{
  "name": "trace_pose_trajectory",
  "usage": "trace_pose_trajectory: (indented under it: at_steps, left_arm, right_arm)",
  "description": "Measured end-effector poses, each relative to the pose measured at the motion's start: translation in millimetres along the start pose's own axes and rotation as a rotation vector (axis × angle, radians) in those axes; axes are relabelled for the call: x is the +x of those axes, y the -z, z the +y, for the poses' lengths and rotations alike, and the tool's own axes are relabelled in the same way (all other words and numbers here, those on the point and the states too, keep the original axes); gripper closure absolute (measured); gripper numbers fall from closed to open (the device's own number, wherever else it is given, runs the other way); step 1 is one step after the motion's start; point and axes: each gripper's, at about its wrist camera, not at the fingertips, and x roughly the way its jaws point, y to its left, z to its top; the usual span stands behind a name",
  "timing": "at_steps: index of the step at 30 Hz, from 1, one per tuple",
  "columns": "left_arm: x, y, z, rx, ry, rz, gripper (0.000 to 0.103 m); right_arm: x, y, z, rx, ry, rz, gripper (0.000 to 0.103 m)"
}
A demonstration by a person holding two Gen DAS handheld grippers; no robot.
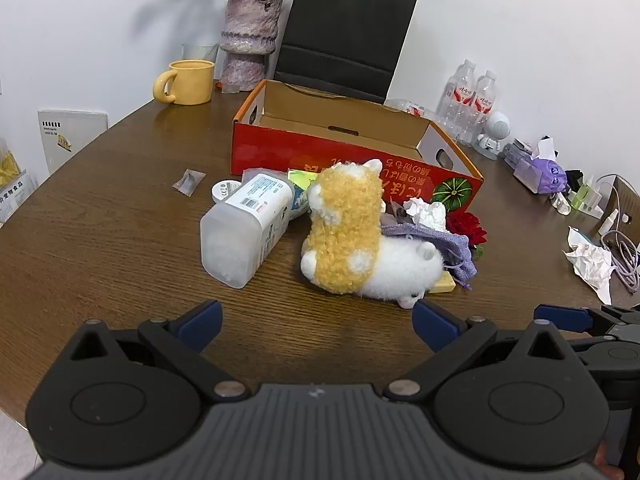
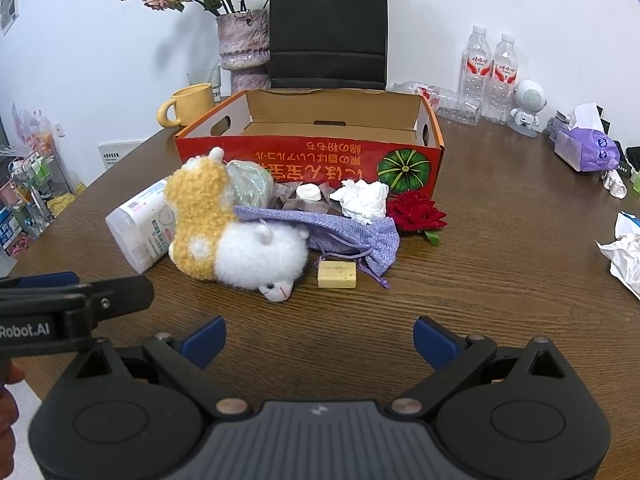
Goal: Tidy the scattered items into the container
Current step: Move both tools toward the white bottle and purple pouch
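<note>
Both claws hang spread and empty over bare table point(image 2: 500, 260). From the right gripper point(image 2: 318, 342), the plush alpaca point(image 2: 240, 240) lies at 11 o'clock, long axis slanting left-far to right-near; the left gripper point(image 1: 316, 326) sees it at 12 o'clock, about as near. Beyond, the purple pouch point(image 2: 344, 232) and tissue point(image 2: 362, 198) crowd half-hidden items against the red box point(image 2: 304, 164), open at 12 o'clock.

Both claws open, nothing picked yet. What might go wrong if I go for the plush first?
1. The plush lies on the purple pouch; lifting it may drag the pouch along.
2. The white tub touches the plush, so a wide claw could shove it.
3. The small yellow block sits close by and could get knocked away.
</note>
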Motion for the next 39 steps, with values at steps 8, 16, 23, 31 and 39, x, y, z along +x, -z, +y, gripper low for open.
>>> trace_pose_trajectory:
  at_steps: [8, 16, 23, 31, 39]
  left_arm:
    - [0, 0, 0, -0.003, -0.001, 0.003, 0.000]
    - [3, 1, 2, -0.011, -0.001, 0.012, 0.000]
    - [6, -1, 4, -0.019, -0.009, 0.014, 0.000]
    - [11, -6, 11, -0.024, -0.018, 0.005, 0.000]
    - [23, -18, 34, -0.007, -0.031, -0.006, 0.000]
  right_arm:
    - [0, 0, 1, -0.006, -0.002, -0.004, 0.003]
    - [2, 0, 1, -0.008, -0.005, 0.002, 0.003]
    - [4, -2, 1, -0.013, -0.007, -0.003, 0.003]
    - [10, -4, 3, -0.027, -0.019, -0.001, 0.003]
    - [18, -12, 9, -0.053, -0.033, -0.028, 0.004]
